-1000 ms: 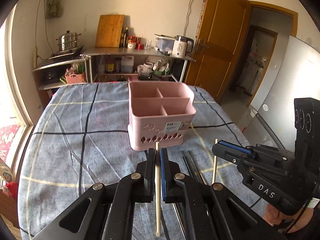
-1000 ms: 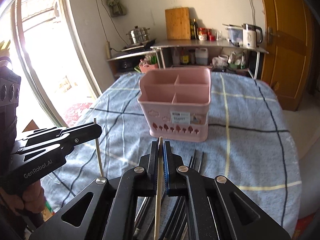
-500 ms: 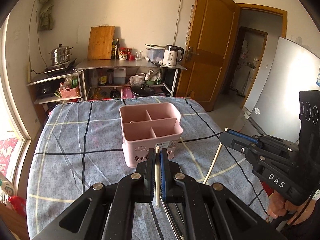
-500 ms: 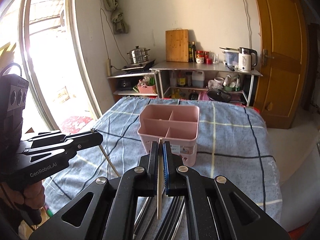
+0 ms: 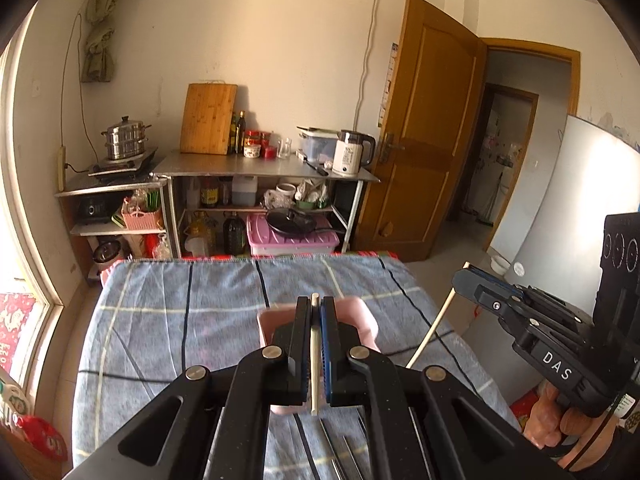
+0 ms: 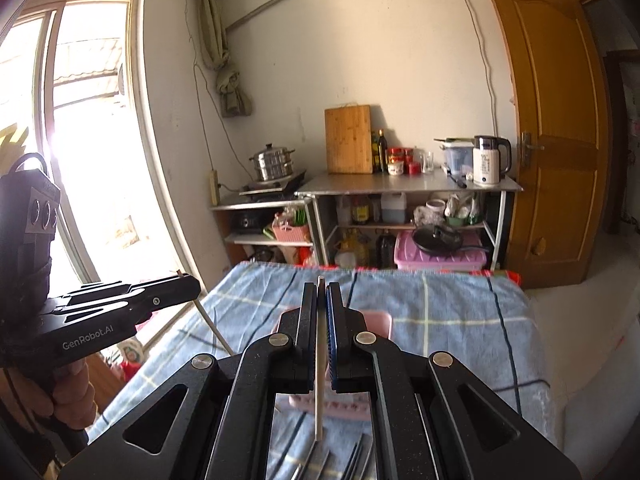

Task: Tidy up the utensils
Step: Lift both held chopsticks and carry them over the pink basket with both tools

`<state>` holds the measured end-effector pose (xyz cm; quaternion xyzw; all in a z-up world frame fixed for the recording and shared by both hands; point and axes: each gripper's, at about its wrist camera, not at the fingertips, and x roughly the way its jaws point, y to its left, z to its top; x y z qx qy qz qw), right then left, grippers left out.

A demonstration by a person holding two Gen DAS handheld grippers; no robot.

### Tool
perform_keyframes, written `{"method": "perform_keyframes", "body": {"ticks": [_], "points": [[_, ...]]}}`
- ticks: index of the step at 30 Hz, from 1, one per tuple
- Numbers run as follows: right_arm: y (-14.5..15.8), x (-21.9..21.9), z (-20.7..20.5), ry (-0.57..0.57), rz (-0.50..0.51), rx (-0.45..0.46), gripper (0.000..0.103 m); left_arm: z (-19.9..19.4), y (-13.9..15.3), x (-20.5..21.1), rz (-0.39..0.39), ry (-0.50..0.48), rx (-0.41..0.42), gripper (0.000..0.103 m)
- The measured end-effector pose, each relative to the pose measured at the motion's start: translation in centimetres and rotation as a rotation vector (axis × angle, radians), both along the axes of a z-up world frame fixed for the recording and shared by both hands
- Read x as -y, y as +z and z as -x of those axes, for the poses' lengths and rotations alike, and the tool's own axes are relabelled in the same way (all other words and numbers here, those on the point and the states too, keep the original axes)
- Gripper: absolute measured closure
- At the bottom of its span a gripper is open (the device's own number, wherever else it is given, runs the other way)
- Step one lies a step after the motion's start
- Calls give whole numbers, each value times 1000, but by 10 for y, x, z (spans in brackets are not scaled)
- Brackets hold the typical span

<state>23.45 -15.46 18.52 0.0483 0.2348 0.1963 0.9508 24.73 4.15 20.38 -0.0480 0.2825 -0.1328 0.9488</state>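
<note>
My left gripper (image 5: pixel 315 302) is shut on a pale chopstick (image 5: pixel 315 360) that runs lengthwise between its pads. The right gripper (image 6: pixel 320 286) is likewise shut on a second pale chopstick (image 6: pixel 318 392). Both are held high above the table. The pink divided utensil caddy (image 5: pixel 362 318) stands below, mostly hidden behind the fingers, as it also is in the right wrist view (image 6: pixel 378 324). Each view shows the other gripper from the side: the right gripper (image 5: pixel 462 278) with its chopstick (image 5: pixel 430 332), and the left gripper (image 6: pixel 195 286) with its chopstick (image 6: pixel 214 328). Several dark utensils (image 6: pixel 320 460) lie on the cloth near me.
The table wears a blue plaid cloth (image 5: pixel 168 320). Beyond its far edge stands a metal shelf unit (image 5: pixel 264 168) with a kettle (image 5: pixel 352 154), cutting board and pots. A wooden door (image 5: pixel 420 140) is at the right, a window (image 6: pixel 80 140) at the left.
Both grippers have risen with their chopsticks and tilted up. The caddy has dropped lower in both views and is now largely behind the fingers; more of the room shows.
</note>
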Motion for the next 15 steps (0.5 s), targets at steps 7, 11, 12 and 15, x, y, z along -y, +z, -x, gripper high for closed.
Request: {"method": "perform_keyframes", "body": {"ticks": [7, 11, 12, 15], "points": [[13, -8, -35, -8, -34, 42, 99, -36, 16, -6, 6, 31, 27, 99], [5, -16, -48, -7, -40, 41, 99, -54, 4, -7, -6, 38, 16, 99], [1, -18, -53, -5, -40, 37, 99, -58, 0, -7, -3, 36, 10, 99], [-10, -21, -63, -5, -47, 15, 99, -68, -16, -8, -1, 35, -9, 99]]}}
